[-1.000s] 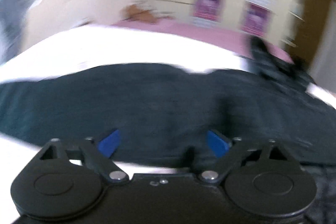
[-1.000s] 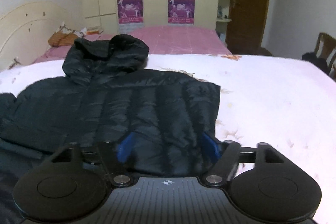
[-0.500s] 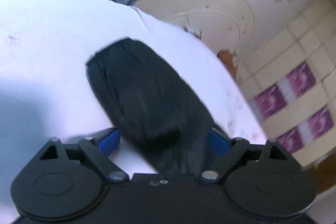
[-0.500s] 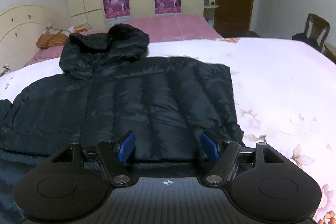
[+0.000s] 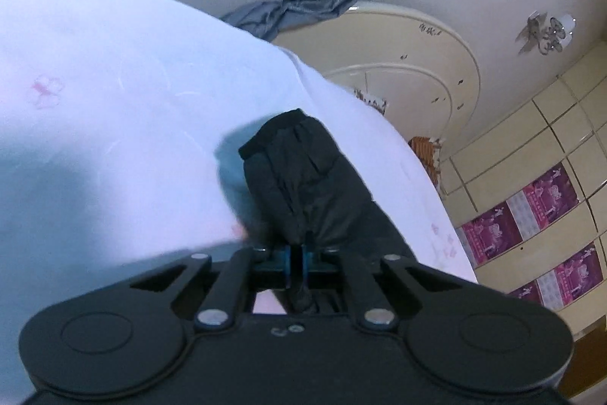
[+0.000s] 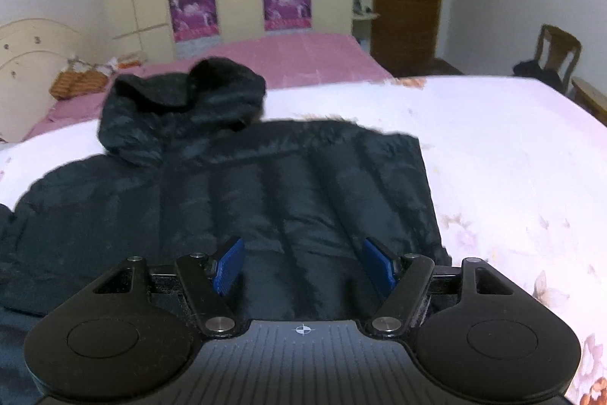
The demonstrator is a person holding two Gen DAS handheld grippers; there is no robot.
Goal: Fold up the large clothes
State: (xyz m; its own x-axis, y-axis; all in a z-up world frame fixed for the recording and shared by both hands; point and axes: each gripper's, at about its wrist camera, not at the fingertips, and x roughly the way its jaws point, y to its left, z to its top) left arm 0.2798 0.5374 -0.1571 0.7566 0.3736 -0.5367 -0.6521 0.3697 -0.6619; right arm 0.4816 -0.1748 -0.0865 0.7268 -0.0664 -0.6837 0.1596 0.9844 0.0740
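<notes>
My left gripper (image 5: 297, 262) is clamped on the black quilted sleeve (image 5: 303, 185) of the black hooded puffer jacket (image 6: 265, 192), pads pressed together on a fold of its fabric. My right gripper (image 6: 303, 266) is closing, blue pads apart over the jacket's lower hem, not yet pressing it. The jacket lies flat on the white floral bedsheet (image 6: 512, 158), hood away from me.
</notes>
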